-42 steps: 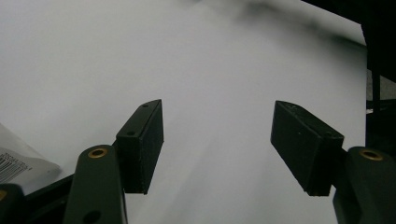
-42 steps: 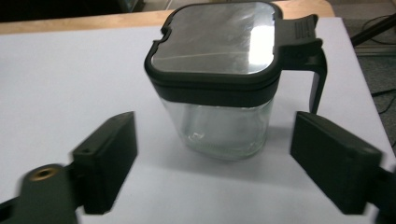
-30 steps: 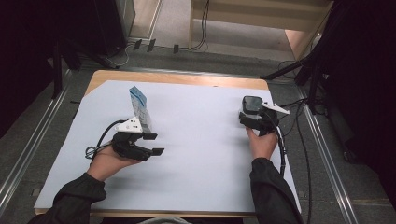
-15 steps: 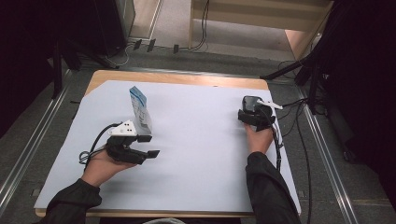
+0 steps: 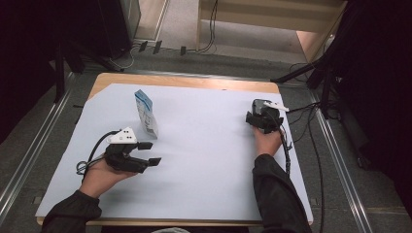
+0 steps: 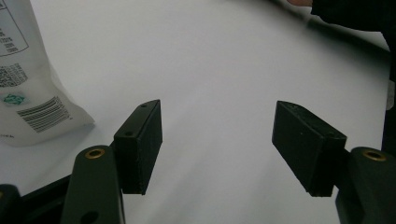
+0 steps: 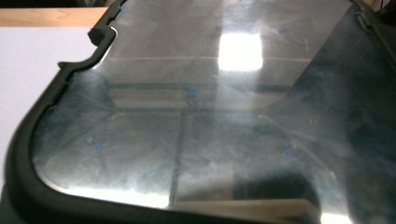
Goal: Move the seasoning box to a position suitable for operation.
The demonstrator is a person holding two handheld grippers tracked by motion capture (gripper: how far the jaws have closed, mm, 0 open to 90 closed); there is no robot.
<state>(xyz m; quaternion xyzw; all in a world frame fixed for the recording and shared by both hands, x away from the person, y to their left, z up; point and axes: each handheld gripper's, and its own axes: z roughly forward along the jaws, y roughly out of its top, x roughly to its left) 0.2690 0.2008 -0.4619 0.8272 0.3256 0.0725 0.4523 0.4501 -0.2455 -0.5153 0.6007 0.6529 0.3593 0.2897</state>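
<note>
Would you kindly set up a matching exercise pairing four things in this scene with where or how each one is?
Things:
1. pouch
2. left gripper
3. right gripper
4. white sheet

States or places:
A. covers most of the wooden table top
B. stands upright near the sheet's far left part
C. jaws open, nothing between them
D. near the sheet's right edge, beside trailing cables

Pairs: 1-B, 2-C, 3-D, 4-A

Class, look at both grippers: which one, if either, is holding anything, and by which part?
The left gripper holds nothing; its jaws stand open beside the white plastic pouch. Whether the right gripper grips the dark glossy object cannot be told.
</note>
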